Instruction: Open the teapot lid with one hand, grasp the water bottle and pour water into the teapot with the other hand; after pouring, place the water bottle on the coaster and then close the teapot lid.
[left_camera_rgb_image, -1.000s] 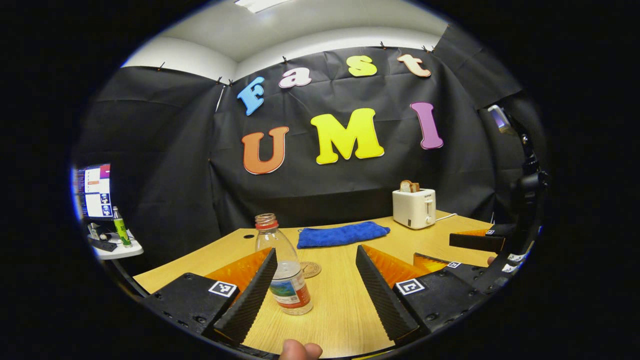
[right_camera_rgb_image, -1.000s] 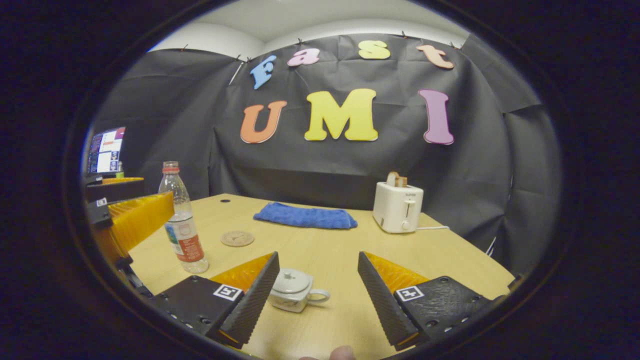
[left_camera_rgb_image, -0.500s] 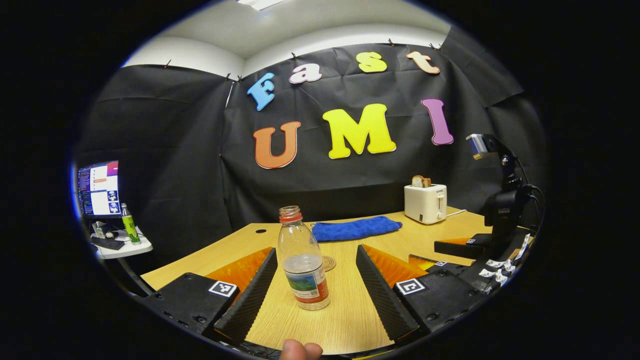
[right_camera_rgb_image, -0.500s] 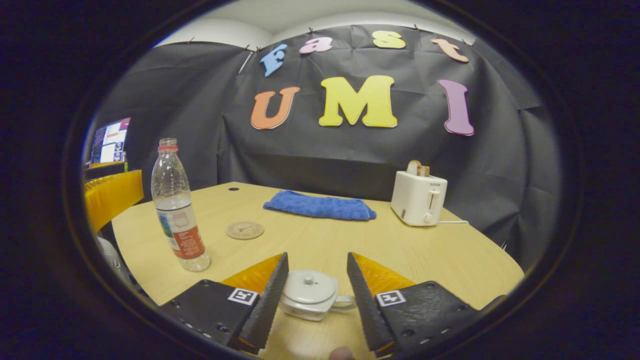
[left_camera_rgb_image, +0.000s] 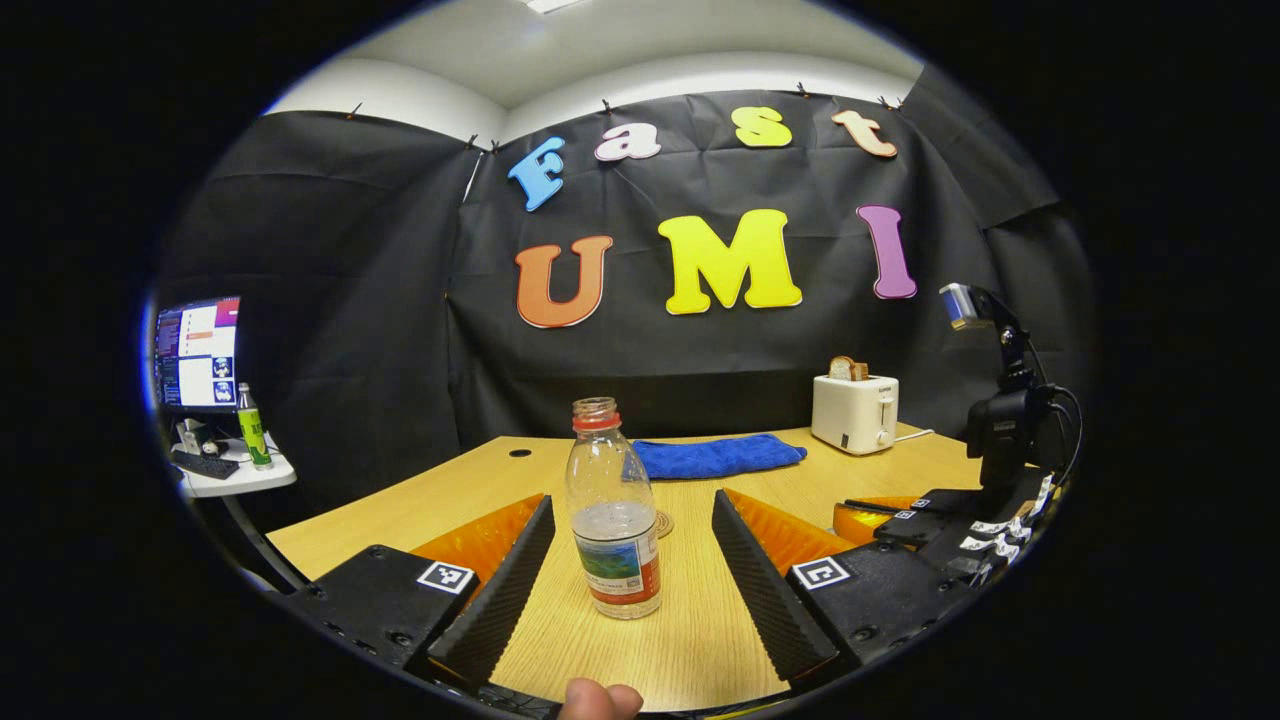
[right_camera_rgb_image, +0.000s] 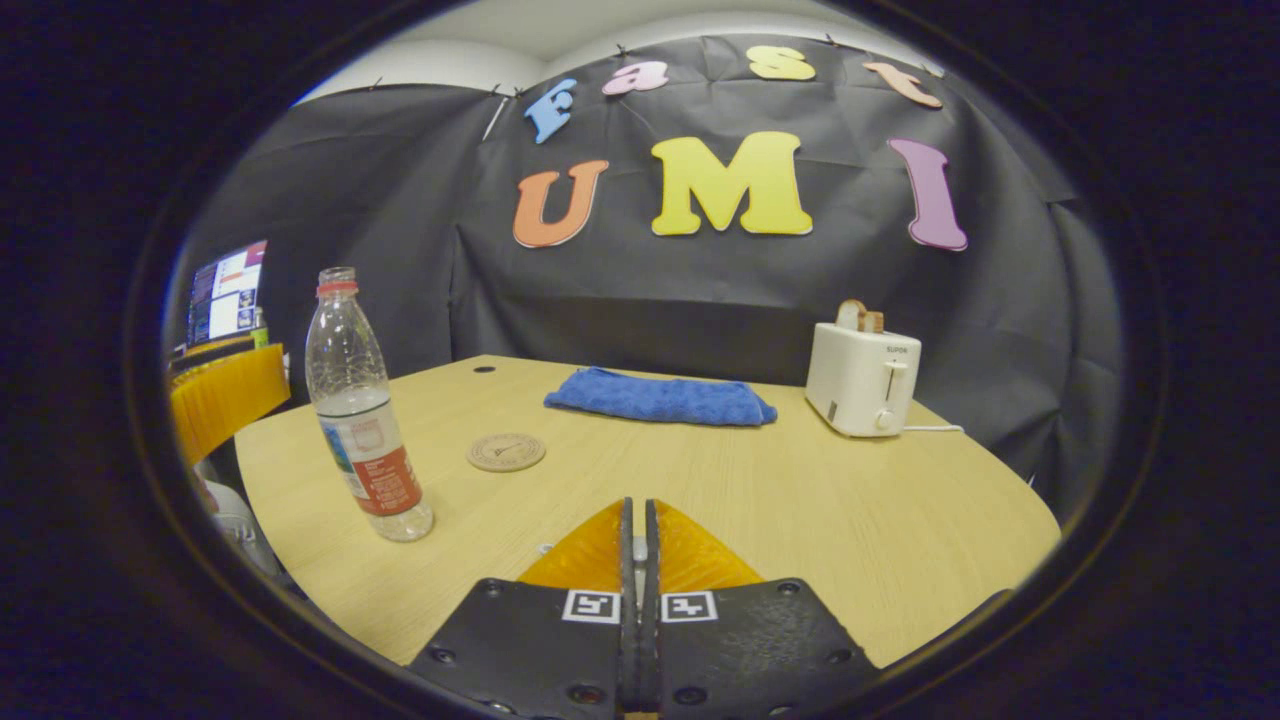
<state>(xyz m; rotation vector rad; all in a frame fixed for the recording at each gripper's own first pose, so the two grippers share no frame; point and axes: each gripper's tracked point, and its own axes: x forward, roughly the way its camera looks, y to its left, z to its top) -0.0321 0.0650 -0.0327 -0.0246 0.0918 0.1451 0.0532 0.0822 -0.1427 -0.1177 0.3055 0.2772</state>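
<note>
The left hand-held gripper (left_camera_rgb_image: 632, 580) stands wide open, its ribbed fingers flanking the clear plastic water bottle (left_camera_rgb_image: 612, 510) with bare wood-grain desk (left_camera_rgb_image: 690, 640) at each side. The right hand-held gripper (right_camera_rgb_image: 637, 570) is pressed nearly closed; whether it pinches the teapot lid cannot be told. The round coaster (right_camera_rgb_image: 506, 451) lies beyond the bottle, well inside the desk's curved edge.

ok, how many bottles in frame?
2. Clear water bottle on the table between the left gripper fingers, untouched; small green bottle on the side shelf. Others may be hidden.
</note>
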